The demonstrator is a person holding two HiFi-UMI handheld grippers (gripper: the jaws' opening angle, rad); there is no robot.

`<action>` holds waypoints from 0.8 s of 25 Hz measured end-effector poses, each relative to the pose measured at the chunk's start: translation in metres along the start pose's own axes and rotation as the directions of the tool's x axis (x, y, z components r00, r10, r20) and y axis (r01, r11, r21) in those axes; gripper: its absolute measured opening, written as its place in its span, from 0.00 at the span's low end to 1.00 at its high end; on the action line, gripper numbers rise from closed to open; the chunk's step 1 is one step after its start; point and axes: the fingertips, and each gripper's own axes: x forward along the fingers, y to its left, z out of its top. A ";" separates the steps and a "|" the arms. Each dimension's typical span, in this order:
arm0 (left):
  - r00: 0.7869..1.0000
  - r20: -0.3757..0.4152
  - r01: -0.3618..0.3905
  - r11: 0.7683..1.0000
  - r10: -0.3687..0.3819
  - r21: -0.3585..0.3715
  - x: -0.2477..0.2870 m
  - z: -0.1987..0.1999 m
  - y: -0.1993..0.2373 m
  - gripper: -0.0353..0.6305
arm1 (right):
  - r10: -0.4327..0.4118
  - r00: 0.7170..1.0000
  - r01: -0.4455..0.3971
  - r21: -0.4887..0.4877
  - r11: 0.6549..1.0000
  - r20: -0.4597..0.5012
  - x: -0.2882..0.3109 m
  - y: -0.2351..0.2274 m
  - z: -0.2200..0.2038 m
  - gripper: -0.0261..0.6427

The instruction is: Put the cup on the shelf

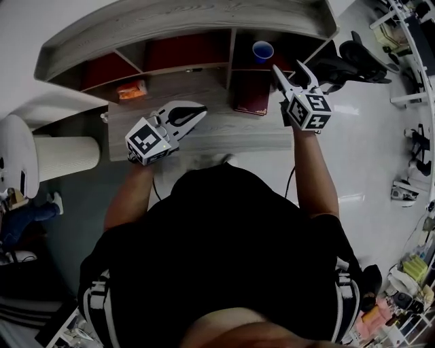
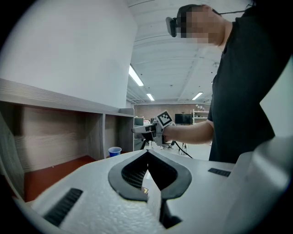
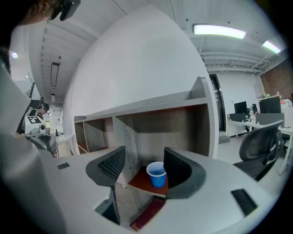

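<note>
A blue cup (image 1: 262, 51) stands upright in the right-hand compartment of the grey wooden shelf (image 1: 183, 20), on its red-brown floor. My right gripper (image 1: 291, 71) hovers just in front of that compartment, open, with nothing between its fingers. In the right gripper view the cup (image 3: 157, 174) shows beyond the spread jaws of the right gripper (image 3: 144, 169), apart from both pads. My left gripper (image 1: 185, 114) is held over the desk to the left, shut and empty. From the left gripper view, the cup (image 2: 114, 151) is small and far off inside the shelf.
A dark red book (image 1: 251, 95) lies on the desk (image 1: 224, 132) under the cup's compartment. An orange packet (image 1: 131, 90) sits in a left compartment. A black office chair (image 1: 357, 61) stands right of the shelf, a white cylinder (image 1: 64, 156) at the left.
</note>
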 end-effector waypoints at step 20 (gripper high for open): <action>0.994 0.104 -0.026 0.999 0.030 -0.035 -0.072 0.016 0.027 0.08 | 0.003 0.995 0.001 -0.038 0.999 0.100 -0.065 0.092 0.054 0.15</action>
